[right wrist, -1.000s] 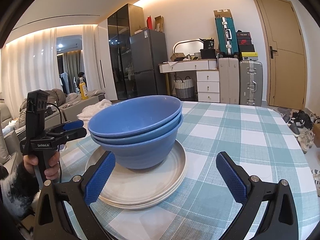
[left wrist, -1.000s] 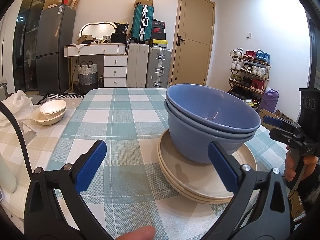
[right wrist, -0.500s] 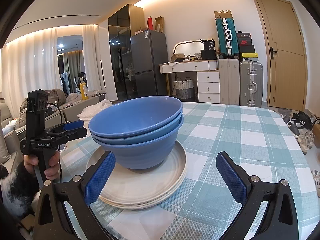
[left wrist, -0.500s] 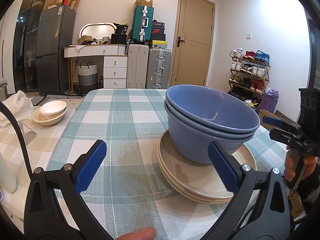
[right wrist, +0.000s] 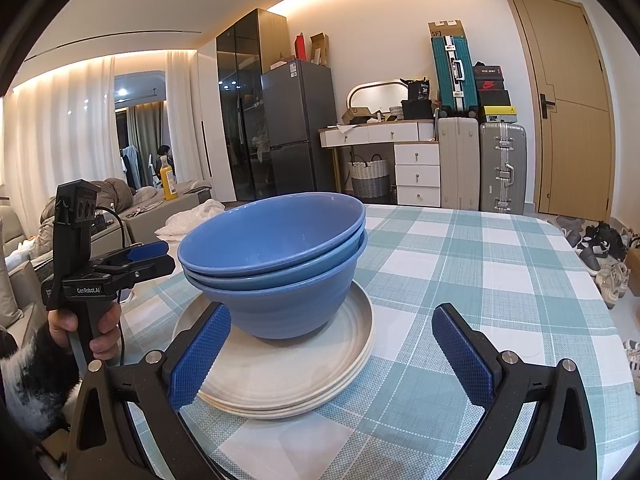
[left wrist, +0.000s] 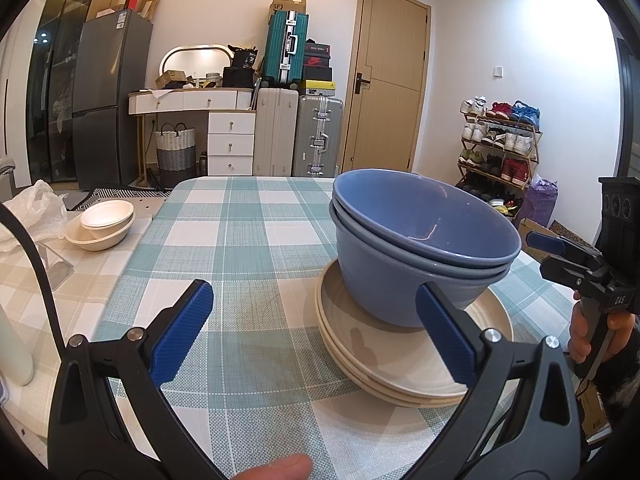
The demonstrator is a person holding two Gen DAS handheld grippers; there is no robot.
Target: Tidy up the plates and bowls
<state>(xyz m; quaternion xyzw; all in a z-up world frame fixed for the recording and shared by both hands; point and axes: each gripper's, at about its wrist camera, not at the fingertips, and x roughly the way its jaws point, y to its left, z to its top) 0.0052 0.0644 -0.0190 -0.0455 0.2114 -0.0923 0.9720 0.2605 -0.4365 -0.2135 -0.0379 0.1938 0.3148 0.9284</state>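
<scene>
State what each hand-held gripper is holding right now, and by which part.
Nothing is held. The left hand-held gripper and the right hand-held gripper are both open and empty, short of the blue bowls stacked on the plates.

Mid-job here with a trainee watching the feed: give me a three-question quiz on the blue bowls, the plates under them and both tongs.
1. True or false: the blue bowls sit nested on the plates.
2. How many blue bowls are nested? A) one B) two C) three
3. Fill in: the left tongs and right tongs are both ____ and hold nothing.

Key: 1 true; 2 C; 3 open.
</scene>
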